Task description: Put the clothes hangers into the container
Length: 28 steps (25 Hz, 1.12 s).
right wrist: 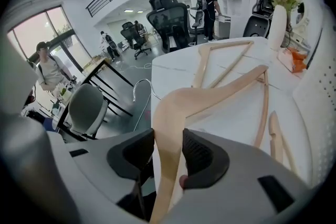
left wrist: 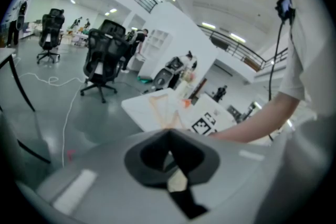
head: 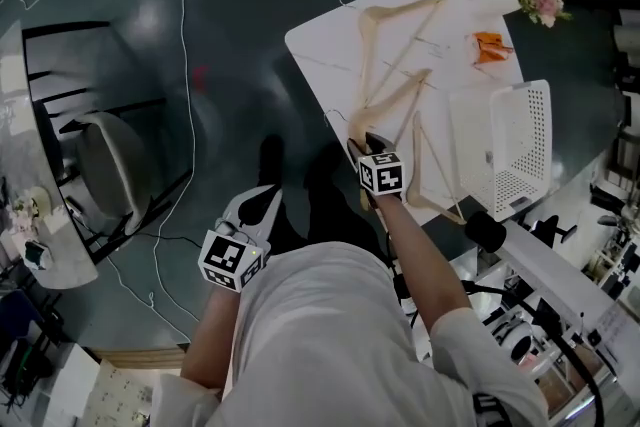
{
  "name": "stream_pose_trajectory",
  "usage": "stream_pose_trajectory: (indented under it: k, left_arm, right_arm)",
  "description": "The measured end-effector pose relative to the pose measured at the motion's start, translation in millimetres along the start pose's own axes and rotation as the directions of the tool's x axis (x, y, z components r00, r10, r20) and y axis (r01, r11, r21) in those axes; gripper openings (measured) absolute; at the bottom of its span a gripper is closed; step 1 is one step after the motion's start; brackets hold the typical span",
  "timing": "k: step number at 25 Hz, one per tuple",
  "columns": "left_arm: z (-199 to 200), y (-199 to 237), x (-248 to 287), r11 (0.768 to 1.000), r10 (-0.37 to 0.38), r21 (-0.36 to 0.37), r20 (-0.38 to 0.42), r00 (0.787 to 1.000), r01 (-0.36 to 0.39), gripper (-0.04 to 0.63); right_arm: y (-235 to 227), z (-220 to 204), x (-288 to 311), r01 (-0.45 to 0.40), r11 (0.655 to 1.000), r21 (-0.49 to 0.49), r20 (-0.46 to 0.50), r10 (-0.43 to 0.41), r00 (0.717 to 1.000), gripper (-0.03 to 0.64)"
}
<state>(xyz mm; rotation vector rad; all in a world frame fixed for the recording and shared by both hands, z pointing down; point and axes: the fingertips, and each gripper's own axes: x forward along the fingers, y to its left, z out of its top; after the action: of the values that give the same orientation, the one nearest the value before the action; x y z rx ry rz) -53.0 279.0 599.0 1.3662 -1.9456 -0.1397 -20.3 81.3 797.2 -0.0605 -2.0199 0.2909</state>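
All three hangers (head: 400,20) are outside the basket (head: 525,155); the right gripper (right wrist: 168,152) pinches one hanger (right wrist: 170,107) at the table (head: 320,45) edge, while the left gripper (left wrist: 169,157) is closed and empty.

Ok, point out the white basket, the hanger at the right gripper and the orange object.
white basket (head: 530,130): head view, its perforated side wall.
hanger (right wrist: 173,107): right gripper view, its curved wooden shoulder.
orange object (head: 490,46): head view, its middle.
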Motion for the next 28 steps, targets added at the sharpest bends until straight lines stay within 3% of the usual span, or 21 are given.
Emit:
stream_pose_trajectory:
  k: [15, 28]
  left_arm:
    - [34, -24, 4, 0.993, -0.058, 0.104, 0.027, 0.998, 0.055, 0.002]
    - [54, -42, 10, 0.979, -0.088, 0.185, 0.002, 0.996, 0.086, 0.002]
  right_arm:
    - [2, 34, -66, -0.055, 0.998, -0.008, 0.126, 0.055, 0.991, 0.161]
    - [-6, 44, -95, -0.097, 0.994, 0.059, 0.282, 0.076, 0.956, 0.16]
